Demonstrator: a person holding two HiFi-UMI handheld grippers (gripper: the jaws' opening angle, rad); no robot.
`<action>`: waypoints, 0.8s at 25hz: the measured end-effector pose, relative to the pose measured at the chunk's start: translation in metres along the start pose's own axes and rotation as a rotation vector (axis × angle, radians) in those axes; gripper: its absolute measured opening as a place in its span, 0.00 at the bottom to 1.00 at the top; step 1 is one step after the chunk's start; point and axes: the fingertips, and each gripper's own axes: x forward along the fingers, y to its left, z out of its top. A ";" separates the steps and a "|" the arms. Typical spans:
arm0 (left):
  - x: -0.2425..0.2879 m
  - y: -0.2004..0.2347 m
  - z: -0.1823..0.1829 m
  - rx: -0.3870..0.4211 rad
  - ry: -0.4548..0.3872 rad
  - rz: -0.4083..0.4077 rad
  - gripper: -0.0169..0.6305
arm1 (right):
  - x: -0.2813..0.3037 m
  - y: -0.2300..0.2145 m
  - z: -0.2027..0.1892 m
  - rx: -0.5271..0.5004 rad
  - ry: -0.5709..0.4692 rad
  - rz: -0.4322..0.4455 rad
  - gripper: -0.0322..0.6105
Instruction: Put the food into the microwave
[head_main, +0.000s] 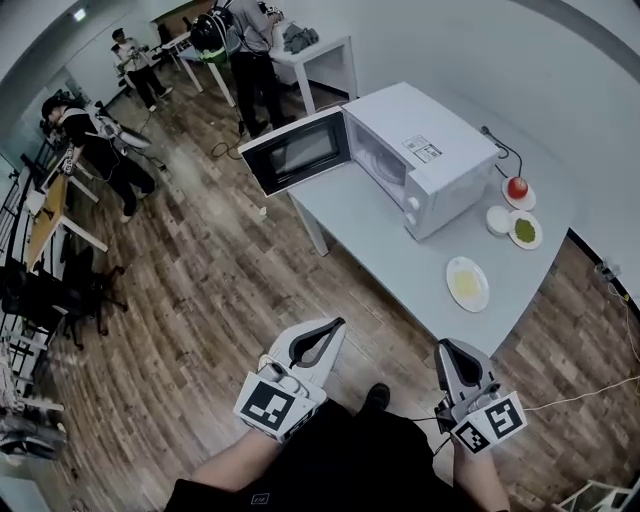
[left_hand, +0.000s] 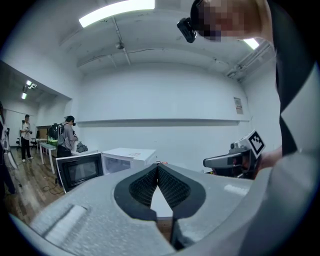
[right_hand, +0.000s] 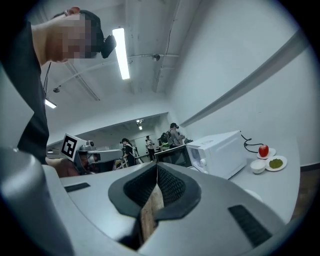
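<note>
1. Head view, fixtures. The microwave (head_main: 425, 150) stands at the far end of a white table (head_main: 390, 262). Its door (head_main: 297, 150) is swung fully open to the left, so the cavity is ready for a dish.
2. Head view, food. All of the food lies on the table to the right of the microwave and none is inside it.
   - A plate of yellow food (head_main: 467, 283) is nearest the person.
   - A white bowl (head_main: 498, 220) sits just beside a dish of green food (head_main: 525, 231).
   - An apple (head_main: 517, 187) sits on its own small plate, farthest back.
3. Head view, tools. The left gripper (head_main: 336, 325) and the right gripper (head_main: 443, 348) are held low in front of the person, over the wooden floor (head_main: 200, 300). Both point toward the table and are well apart from every dish. I judge this to be the approach, with no pick-up begun.
4. Left gripper view. The jaws meet at their tips, with nothing between them. The microwave with its open door shows beyond them to the left. The other gripper is level with this one at the right.
5. Right gripper view. The jaws are pressed together and hold nothing. The microwave and the dishes are in sight beyond and to the right, out of reach.
6. Assessment. The yellow plate is the closest candidate. Either gripper's jaws would have to part before taking its rim.
</note>
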 end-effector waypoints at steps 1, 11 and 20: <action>0.006 0.002 0.000 0.006 0.007 -0.007 0.04 | 0.002 -0.005 0.000 0.005 -0.004 -0.009 0.07; 0.057 0.024 -0.004 0.021 -0.005 -0.132 0.04 | 0.016 -0.031 -0.001 0.011 0.004 -0.129 0.07; 0.089 0.039 -0.005 0.026 -0.004 -0.243 0.04 | 0.028 -0.071 -0.008 -0.017 0.032 -0.316 0.07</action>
